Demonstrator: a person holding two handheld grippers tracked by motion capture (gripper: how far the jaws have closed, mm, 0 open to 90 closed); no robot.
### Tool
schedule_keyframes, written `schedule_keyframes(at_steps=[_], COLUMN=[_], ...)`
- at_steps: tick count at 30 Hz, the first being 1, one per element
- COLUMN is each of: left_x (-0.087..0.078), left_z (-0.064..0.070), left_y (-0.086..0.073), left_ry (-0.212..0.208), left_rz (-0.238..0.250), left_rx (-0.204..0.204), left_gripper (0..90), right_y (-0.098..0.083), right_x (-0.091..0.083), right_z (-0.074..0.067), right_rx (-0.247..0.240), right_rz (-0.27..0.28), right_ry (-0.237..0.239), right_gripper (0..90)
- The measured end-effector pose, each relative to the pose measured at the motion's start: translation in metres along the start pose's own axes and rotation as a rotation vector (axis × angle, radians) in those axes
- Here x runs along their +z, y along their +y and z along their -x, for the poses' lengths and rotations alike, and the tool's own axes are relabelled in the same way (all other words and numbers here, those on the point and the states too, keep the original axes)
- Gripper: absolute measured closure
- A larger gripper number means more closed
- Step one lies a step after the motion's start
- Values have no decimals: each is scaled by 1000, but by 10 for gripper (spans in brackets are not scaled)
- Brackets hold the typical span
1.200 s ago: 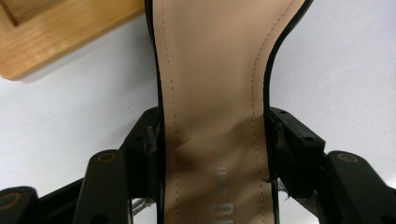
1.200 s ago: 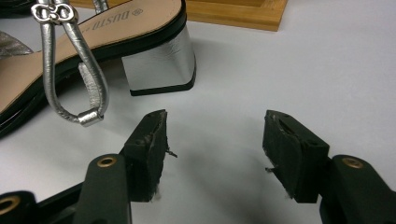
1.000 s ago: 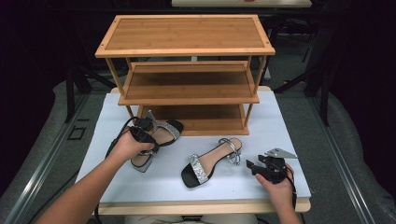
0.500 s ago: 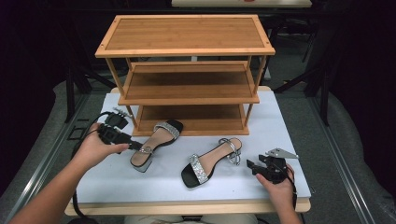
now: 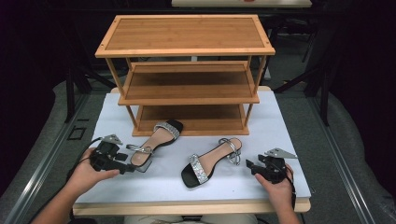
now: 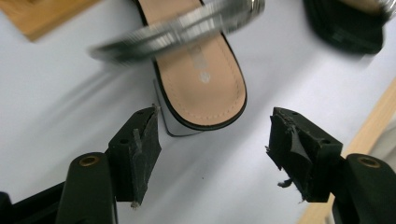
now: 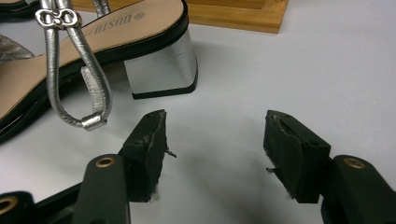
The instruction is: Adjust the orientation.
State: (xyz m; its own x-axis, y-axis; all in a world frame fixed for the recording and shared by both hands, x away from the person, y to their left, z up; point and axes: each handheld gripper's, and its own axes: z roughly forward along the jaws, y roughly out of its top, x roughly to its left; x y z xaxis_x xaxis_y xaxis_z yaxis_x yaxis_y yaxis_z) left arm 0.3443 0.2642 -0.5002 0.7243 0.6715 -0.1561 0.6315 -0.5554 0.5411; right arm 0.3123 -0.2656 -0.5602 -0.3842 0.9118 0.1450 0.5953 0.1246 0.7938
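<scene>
Sandals: both point(image 5: 156, 142) point(image 5: 210, 159) on the white mat point(image 5: 289, 140) in front of the rack point(image 5: 187, 74); none shelved.
Left gripper point(image 5: 130, 169): your jaws just opened, released, at near sandal's heel.
Right gripper point(image 5: 250, 165): spread wide, holding nothing.
Left to do: grasp, shelve both.

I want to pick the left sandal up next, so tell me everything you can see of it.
The left sandal lies flat on the white table, toe under the wooden rack's bottom shelf, heel toward the left hand-held gripper. It has a tan insole, black sole edge, a glittery silver toe band, a silver ankle strap and a silver block heel. The gripper's jaws stand open just short of the heel, not touching it.
</scene>
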Motion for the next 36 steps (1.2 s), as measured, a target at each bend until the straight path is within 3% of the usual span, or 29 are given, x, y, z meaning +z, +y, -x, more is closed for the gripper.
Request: schedule_keyframes(at_steps=[2, 6, 7, 9, 14, 19, 22, 30, 36], left_x=[16, 29, 33, 36, 36, 40, 47, 57, 54], left_z=[1, -2, -3, -5, 5, 15, 27, 36, 39], left_y=[-4, -5, -5, -4, -4, -2, 3, 10, 22], left_ry=[16, 24, 46, 31, 71, 30, 30, 62, 60], left_rz=[5, 19, 22, 19, 25, 42, 73, 95, 95], left_rx=[34, 38, 41, 19, 29, 24, 62, 106, 52], left_gripper=[330, 372, 390, 384, 396, 382, 336, 308, 312], right_y=[0, -1, -1, -1, -1, -1, -1, -1, -1], right_x=[0, 1, 0, 0, 1, 1, 1, 1, 1], right_z=[1, 1, 1, 1, 2, 1, 1, 2, 3], right_rx=[2, 0, -1, -2, 3, -3, 1, 6, 7], right_rz=[-1, 3, -3, -3, -6, -3, -7, -5, -8], right_ry=[-2, -12, -1, 0, 1, -4, -5, -4, 9], right_gripper=[388, 388, 388, 388, 388, 388, 387, 387, 387])
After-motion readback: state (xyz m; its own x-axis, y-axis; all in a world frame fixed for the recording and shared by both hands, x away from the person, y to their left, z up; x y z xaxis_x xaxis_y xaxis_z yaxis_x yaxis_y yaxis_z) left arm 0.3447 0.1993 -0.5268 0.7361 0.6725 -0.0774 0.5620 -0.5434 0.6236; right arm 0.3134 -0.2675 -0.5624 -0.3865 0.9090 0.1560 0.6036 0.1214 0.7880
